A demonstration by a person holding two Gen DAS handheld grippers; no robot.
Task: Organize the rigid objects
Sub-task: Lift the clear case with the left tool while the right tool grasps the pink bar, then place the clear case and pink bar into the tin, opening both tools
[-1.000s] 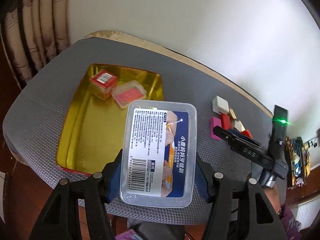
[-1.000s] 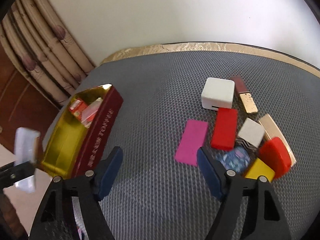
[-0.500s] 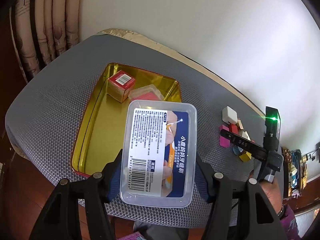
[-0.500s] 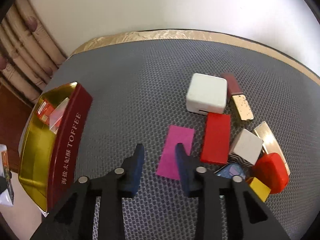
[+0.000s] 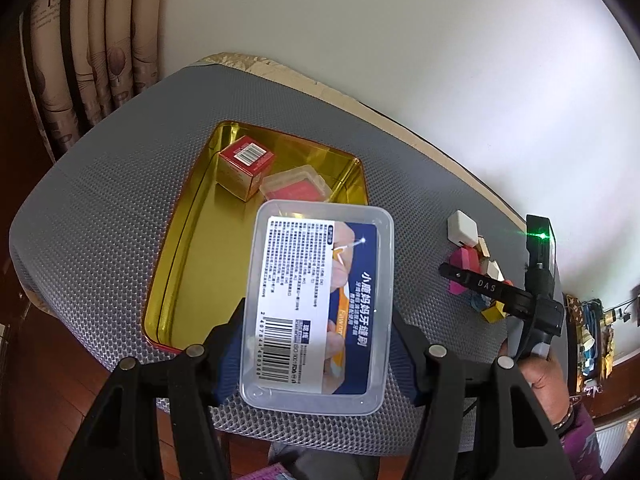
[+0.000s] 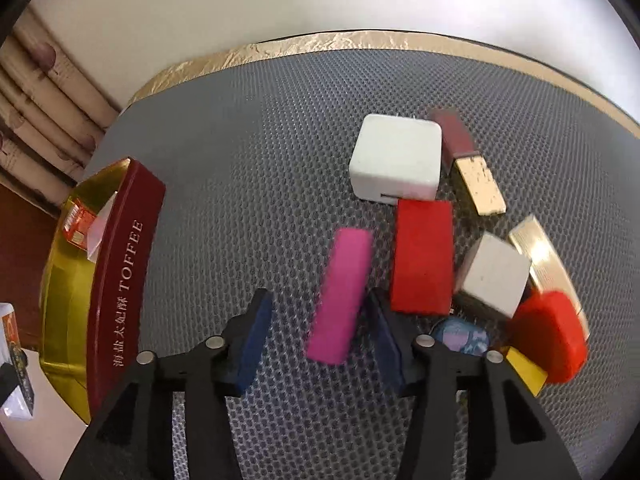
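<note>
My left gripper (image 5: 316, 336) is shut on a clear plastic box with a blue and white label (image 5: 318, 306) and holds it above the near end of the gold toffee tin (image 5: 188, 248). The tin holds a small red carton (image 5: 246, 164) and a clear case with a red inside (image 5: 296, 184). My right gripper (image 6: 320, 324) is open, its fingers on either side of the near end of a pink block (image 6: 342, 296) that lies on the grey mat. The pink block touches the right finger; the left finger stands apart from it.
Beside the pink block lie a red block (image 6: 422, 256), a white charger cube (image 6: 396, 158), a maroon and gold stick (image 6: 466, 160), a white cube (image 6: 494, 274), a red rounded piece (image 6: 548, 338), a yellow block (image 6: 524, 372). The tin's red wall (image 6: 120, 280) stands at left. Curtains hang beyond the table's left edge.
My right gripper moved forward to the pink block, narrowed, then opened wider around it. My left gripper rose and drew back with the clear box.
</note>
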